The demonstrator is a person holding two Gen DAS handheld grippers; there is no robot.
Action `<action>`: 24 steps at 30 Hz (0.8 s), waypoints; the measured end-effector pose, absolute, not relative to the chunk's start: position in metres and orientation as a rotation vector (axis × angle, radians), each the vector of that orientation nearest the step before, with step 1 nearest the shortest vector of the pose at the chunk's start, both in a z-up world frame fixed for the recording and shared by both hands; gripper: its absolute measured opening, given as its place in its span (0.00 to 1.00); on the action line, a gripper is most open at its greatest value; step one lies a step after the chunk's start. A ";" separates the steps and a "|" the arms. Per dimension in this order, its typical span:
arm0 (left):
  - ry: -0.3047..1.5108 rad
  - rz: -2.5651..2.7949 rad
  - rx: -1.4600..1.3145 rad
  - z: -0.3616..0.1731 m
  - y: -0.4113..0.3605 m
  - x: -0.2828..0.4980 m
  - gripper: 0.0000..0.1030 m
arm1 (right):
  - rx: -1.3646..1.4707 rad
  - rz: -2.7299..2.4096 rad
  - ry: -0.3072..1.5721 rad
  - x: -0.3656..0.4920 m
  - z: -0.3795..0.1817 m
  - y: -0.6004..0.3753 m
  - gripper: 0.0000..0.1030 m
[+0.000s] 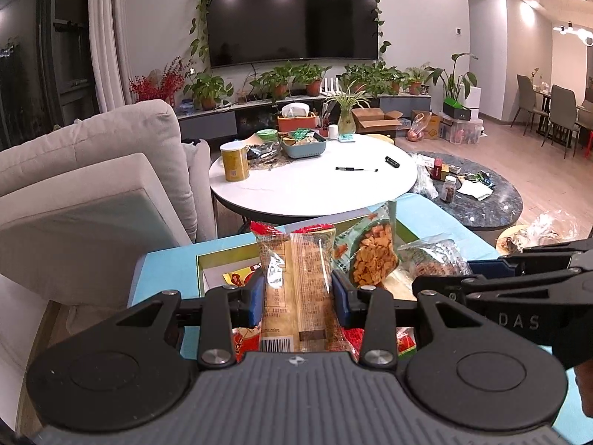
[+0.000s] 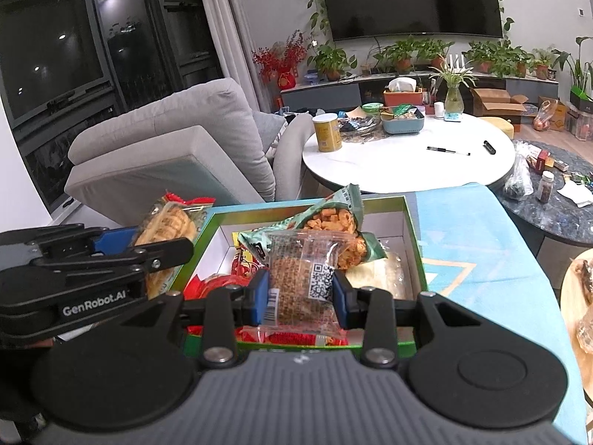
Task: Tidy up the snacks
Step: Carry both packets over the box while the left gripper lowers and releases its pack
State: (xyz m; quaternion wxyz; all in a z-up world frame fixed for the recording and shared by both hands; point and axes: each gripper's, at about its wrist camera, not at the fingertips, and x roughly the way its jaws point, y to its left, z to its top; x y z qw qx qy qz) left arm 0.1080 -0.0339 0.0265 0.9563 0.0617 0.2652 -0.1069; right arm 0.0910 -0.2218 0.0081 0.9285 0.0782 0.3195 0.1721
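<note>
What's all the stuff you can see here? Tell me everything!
Snack box: one, green rim, white inside, on the blue cloth.
Blue cloth: one, light blue, under the box.
Green snack bag: one, green with orange crisps, propped in the box.
Red-topped snack packet: one, tan and red, between the left gripper's pads.
Clear snack packet: one, see-through with a QR code, between the right gripper's pads.
Round table: one, white, behind the box.
Yellow can: one, on the round table.
Pen: one, black, on the round table.
Television: one, black, on the wall.
Sofa: one, grey, at left.
Left gripper: black, blue pads.
Right gripper: black, blue pads.
</note>
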 end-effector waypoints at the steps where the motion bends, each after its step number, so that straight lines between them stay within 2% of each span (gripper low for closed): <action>1: 0.542 -0.216 0.125 0.026 -0.034 0.111 0.33 | 0.159 0.354 0.658 0.094 0.007 -0.221 0.69; 24: 0.653 -0.142 0.077 -0.012 -0.018 0.190 0.33 | 0.141 0.375 0.769 0.144 -0.025 -0.202 0.69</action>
